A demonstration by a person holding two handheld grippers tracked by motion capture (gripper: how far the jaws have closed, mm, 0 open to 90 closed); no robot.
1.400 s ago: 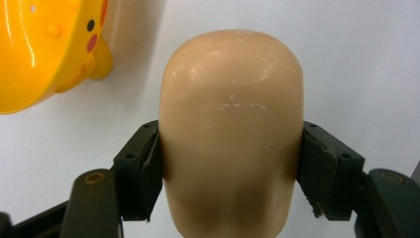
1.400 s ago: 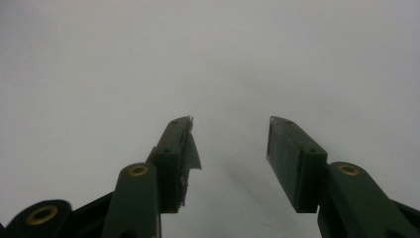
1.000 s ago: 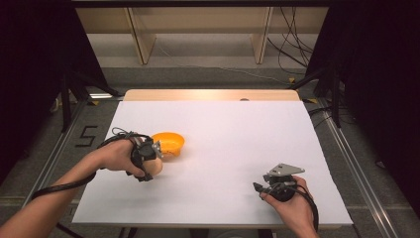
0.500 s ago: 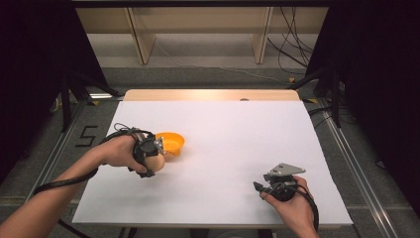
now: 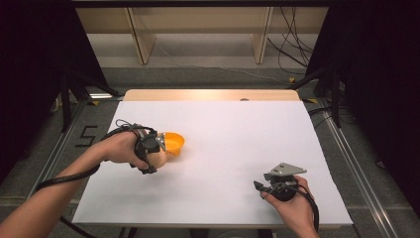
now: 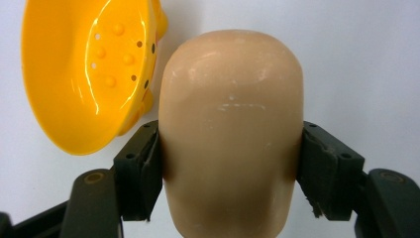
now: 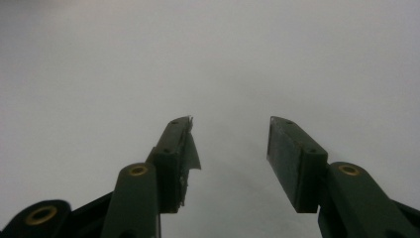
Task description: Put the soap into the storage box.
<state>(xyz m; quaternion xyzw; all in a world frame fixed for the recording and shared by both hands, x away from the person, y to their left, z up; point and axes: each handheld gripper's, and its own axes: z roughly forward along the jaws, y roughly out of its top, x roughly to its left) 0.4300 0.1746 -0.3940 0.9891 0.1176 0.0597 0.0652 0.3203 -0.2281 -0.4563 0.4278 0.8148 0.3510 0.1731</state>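
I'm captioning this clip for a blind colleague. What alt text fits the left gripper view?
Two black jaws of the left gripper clamp a rounded beige bar of soap from both sides, above a white table. A glossy yellow soap dish with small holes and bumps sits tilted at the upper left, close beside the soap.

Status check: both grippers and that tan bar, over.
Left gripper shut on the rounded tan soap-like bar. Right gripper open, holding nothing. Perforated yellow plastic dish beside the bar.
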